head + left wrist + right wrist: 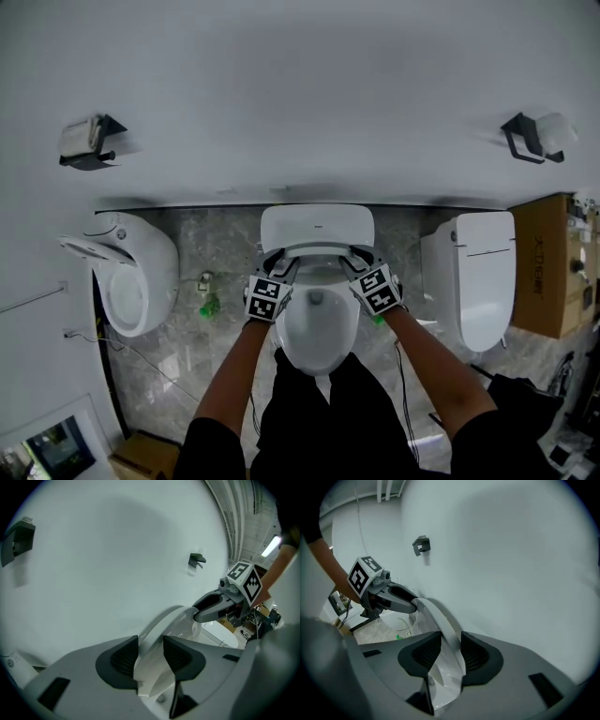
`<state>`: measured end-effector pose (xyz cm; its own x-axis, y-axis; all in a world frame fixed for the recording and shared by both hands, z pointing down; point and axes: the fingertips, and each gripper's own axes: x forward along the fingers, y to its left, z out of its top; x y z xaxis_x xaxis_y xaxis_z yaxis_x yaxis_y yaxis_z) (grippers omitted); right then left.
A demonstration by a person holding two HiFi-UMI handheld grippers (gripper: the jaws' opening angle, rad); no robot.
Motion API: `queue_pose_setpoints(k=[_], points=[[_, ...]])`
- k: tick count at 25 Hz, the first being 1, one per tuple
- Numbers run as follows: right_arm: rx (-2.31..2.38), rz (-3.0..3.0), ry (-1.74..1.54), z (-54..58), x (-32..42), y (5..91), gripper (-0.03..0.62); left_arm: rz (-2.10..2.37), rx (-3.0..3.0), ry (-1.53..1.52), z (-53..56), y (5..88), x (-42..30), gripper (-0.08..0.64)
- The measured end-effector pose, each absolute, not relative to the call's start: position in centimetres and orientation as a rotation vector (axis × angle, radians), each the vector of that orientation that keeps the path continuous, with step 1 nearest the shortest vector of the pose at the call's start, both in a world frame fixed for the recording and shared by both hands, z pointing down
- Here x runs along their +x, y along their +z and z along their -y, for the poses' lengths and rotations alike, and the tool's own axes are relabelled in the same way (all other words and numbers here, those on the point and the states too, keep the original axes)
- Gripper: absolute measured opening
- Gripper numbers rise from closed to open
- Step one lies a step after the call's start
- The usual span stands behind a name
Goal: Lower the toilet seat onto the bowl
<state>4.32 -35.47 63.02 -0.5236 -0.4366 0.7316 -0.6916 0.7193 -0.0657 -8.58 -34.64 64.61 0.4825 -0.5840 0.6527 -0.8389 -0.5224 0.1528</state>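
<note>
The white toilet (pixel 319 328) stands against the wall straight below me, its lid (pixel 317 225) upright. The seat ring (pixel 317 250) is lifted off the bowl and tilted. My left gripper (pixel 286 269) holds the ring's left side, and my right gripper (pixel 352 266) holds its right side. In the left gripper view the seat's white rim (pixel 166 620) fills the gap between the dark pads of the left gripper (pixel 151 656), with the right gripper (pixel 206 609) clamped further along. In the right gripper view the rim (pixel 440 620) runs between the pads of the right gripper (pixel 451 654), and the left gripper (pixel 405 603) grips its far end.
A urinal-like white fixture (pixel 131 281) stands at the left and a second toilet (pixel 483 281) at the right, next to a cardboard box (pixel 548 262). Wall holders (pixel 89 142) (pixel 534 136) hang above. A green item (pixel 208 305) lies on the marble floor.
</note>
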Motion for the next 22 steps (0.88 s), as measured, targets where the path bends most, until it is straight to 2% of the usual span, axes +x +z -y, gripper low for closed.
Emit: queue_pose_setpoints(k=[22], points=[[0.913,2.217,0.501,28.2,5.0,61.7,0.16,1.216,2.27,0.776,27.5,63.3,-8.0,0.172]])
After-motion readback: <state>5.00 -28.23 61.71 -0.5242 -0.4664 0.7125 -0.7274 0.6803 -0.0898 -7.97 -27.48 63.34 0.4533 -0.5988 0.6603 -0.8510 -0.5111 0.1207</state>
